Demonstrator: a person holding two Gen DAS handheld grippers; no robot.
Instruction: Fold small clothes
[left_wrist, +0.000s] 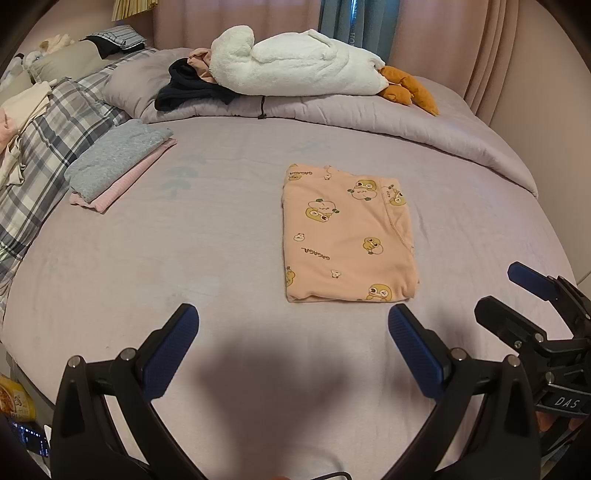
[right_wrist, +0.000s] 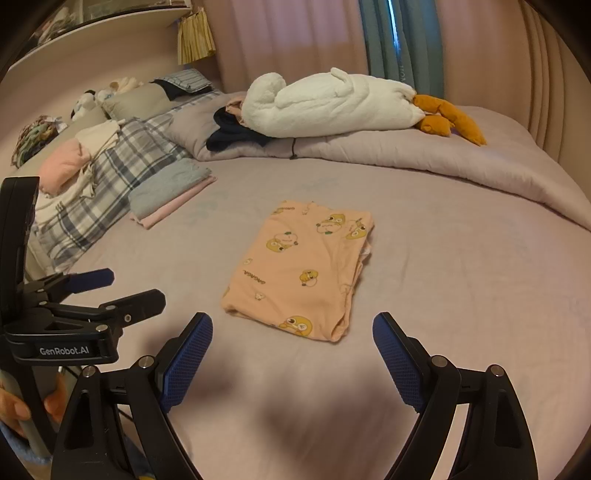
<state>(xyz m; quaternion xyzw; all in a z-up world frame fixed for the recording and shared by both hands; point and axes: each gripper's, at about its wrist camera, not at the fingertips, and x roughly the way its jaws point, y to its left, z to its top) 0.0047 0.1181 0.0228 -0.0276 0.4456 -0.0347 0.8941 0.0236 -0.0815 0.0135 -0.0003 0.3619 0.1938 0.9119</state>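
Observation:
A peach garment with yellow cartoon prints (left_wrist: 347, 236) lies folded into a flat rectangle on the lilac bed sheet (left_wrist: 184, 266); it also shows in the right wrist view (right_wrist: 299, 269). My left gripper (left_wrist: 293, 325) is open and empty, hovering just in front of the garment's near edge. My right gripper (right_wrist: 291, 332) is open and empty, also just short of the near edge. The right gripper shows at the right edge of the left wrist view (left_wrist: 517, 291); the left gripper shows at the left of the right wrist view (right_wrist: 122, 288).
A folded grey and pink stack (left_wrist: 118, 164) lies at the left of the bed. A plaid quilt (left_wrist: 55, 122) with loose clothes sits beyond it. A white plush goose (left_wrist: 295, 64) and dark clothes (left_wrist: 188, 90) rest on the rolled duvet (left_wrist: 369, 118) at the back.

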